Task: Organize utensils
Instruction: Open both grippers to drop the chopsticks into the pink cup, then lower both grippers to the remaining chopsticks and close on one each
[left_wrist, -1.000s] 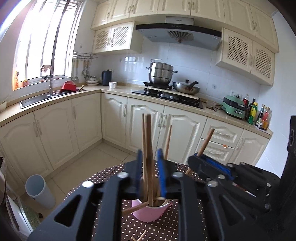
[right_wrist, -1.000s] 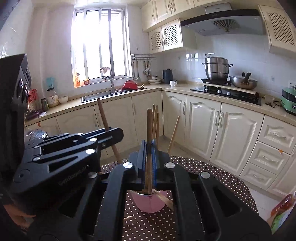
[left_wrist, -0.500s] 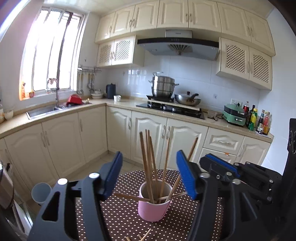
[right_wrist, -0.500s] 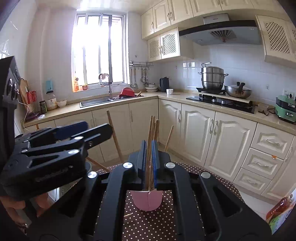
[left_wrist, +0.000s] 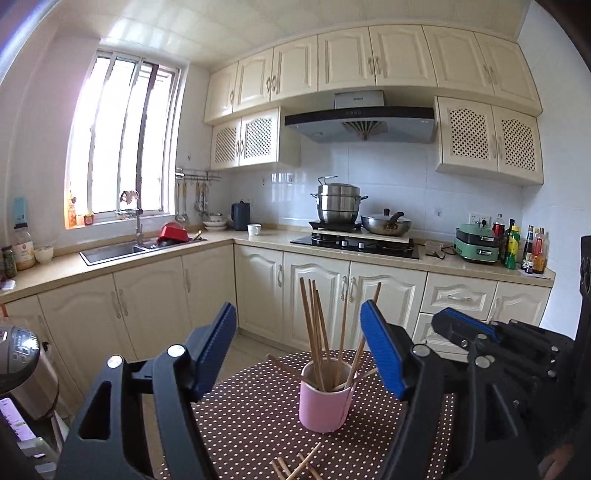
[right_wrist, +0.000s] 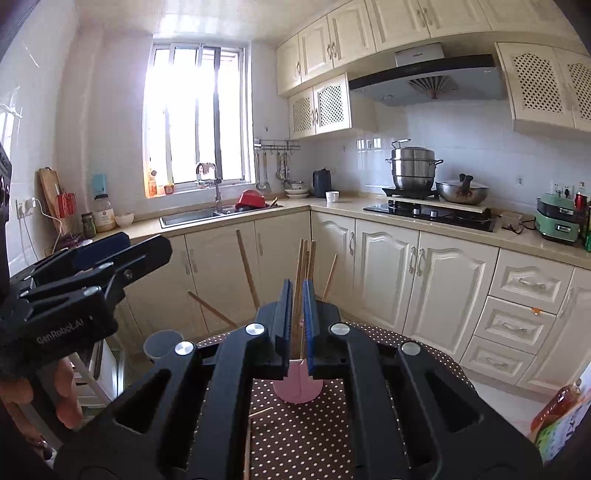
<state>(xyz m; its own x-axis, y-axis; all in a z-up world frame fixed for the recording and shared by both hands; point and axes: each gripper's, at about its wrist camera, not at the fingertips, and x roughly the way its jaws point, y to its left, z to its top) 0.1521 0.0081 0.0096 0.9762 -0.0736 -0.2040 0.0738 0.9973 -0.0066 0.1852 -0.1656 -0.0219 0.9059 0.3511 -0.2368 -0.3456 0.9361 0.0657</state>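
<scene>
In the left wrist view, the left gripper (left_wrist: 298, 345) has just been opening; its blue-padded jaws stand wide, empty. Centre frame, the pink cylindrical cup (left_wrist: 324, 398) holds upright wooden chopsticks (left_wrist: 314, 332) on the brown polka-dot tablecloth (left_wrist: 251, 417). Right, the right gripper (left_wrist: 448, 320) is closed, gripping nothing.

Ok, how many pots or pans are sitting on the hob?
2: a stacked steel steamer pot on the left side of the hob, and a wok beside it to the right. None seem hidden.
</scene>
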